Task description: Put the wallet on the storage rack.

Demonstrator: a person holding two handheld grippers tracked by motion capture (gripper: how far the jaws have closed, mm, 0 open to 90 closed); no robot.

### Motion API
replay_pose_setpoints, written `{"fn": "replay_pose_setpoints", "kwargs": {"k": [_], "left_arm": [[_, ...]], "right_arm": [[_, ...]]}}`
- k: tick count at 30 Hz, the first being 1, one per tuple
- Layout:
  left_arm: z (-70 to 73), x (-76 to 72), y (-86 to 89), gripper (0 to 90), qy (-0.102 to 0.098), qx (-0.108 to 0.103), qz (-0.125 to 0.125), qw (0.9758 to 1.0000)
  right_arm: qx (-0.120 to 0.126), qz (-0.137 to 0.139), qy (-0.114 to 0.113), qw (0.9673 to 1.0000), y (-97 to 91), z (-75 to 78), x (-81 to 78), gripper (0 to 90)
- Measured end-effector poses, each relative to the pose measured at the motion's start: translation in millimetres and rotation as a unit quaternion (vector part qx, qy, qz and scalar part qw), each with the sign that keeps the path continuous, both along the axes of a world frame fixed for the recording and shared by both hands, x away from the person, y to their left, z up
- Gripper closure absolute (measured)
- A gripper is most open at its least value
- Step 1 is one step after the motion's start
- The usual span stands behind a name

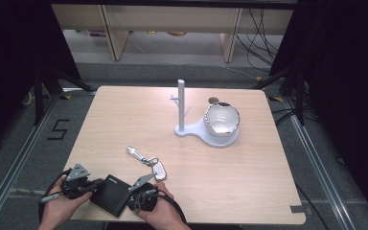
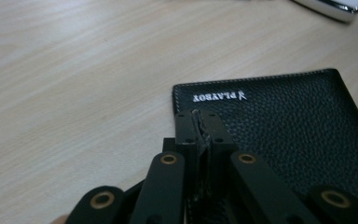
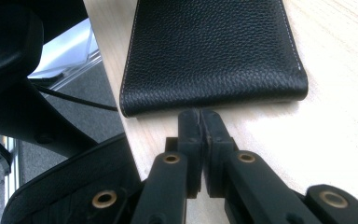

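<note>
A black leather wallet (image 1: pixel 109 193) lies at the table's front edge between my two grippers. My left gripper (image 1: pixel 95 185) comes at it from the left. In the left gripper view the wallet (image 2: pixel 279 121) shows white stitching and a printed logo, and the left gripper (image 2: pixel 200 116) has its jaws closed over a thin stitched edge of it. My right gripper (image 1: pixel 133 195) is at the wallet's right side. In the right gripper view the right gripper (image 3: pixel 200 114) is shut with nothing between the jaws, its tips just short of the wallet (image 3: pixel 214 51) edge.
A key bunch with a silver fob (image 1: pixel 158 170) lies just beyond the wallet; the fob (image 2: pixel 335 7) also edges into the left gripper view. A white stand (image 1: pixel 181 108) with a post and a round dish (image 1: pixel 222 120) is at the back right. One wallet corner overhangs the table's front edge (image 3: pixel 109 70).
</note>
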State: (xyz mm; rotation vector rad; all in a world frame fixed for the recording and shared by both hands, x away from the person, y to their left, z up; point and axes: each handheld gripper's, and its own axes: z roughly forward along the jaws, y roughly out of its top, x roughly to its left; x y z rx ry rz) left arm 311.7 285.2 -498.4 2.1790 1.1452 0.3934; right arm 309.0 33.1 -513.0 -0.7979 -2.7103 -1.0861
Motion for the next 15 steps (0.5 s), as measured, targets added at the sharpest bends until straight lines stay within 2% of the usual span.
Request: {"fn": "replay_pose_setpoints", "kwargs": {"k": [3,5,6,7,8,9,11,12,13,14,15], "left_arm": [[-0.6,0.6,-0.6,86.9,0.002,0.003,-0.001,1.0000],[-0.9,0.9,-0.9,87.6,0.004,0.005,-0.004,1.0000],[-1.3,1.2,-1.2,88.2,-0.001,0.009,-0.010,0.9999],[-1.4,0.5,-1.9,88.2,0.001,0.009,-0.007,0.9999],[-2.7,0.7,-0.4,89.4,0.001,0.004,-0.007,1.0000],[-2.7,0.7,-0.4,89.5,0.001,0.004,-0.007,1.0000],[-5.4,1.0,2.9,89.6,-0.002,-0.017,-0.005,0.9998],[-8.6,0.7,3.5,89.6,-0.008,-0.043,0.008,0.9990],[-9.2,0.6,4.0,89.7,-0.011,-0.044,0.010,0.9989],[-9.0,0.4,4.3,89.7,-0.010,-0.046,0.006,0.9989],[-9.0,0.4,4.3,89.7,-0.010,-0.046,0.006,0.9989]], "right_arm": [[0.002,-0.003,0.009,1.0000,-0.1,0.5,-0.1,87.1],[0.005,-0.005,0.031,0.9995,0.4,1.7,1.0,78.7],[0.007,-0.012,0.044,0.9989,0.8,2.3,1.0,74.7],[0.007,-0.012,0.044,0.9989,0.8,2.3,1.0,74.7],[0.019,-0.026,0.076,0.9966,1.4,2.1,2.1,67.6],[0.017,-0.038,0.105,0.9936,1.4,3.3,1.5,65.1],[0.021,-0.055,0.137,0.9888,2.6,4.5,0.8,62.4],[0.023,-0.054,0.147,0.9874,2.6,5.0,1.1,61.4],[0.045,-0.039,0.110,0.9922,2.8,-0.5,6.0,60.5],[0.037,-0.050,0.112,0.9917,3.1,0.6,5.6,59.7],[0.040,-0.050,0.114,0.9914,3.6,-0.1,6.9,59.3]]}}
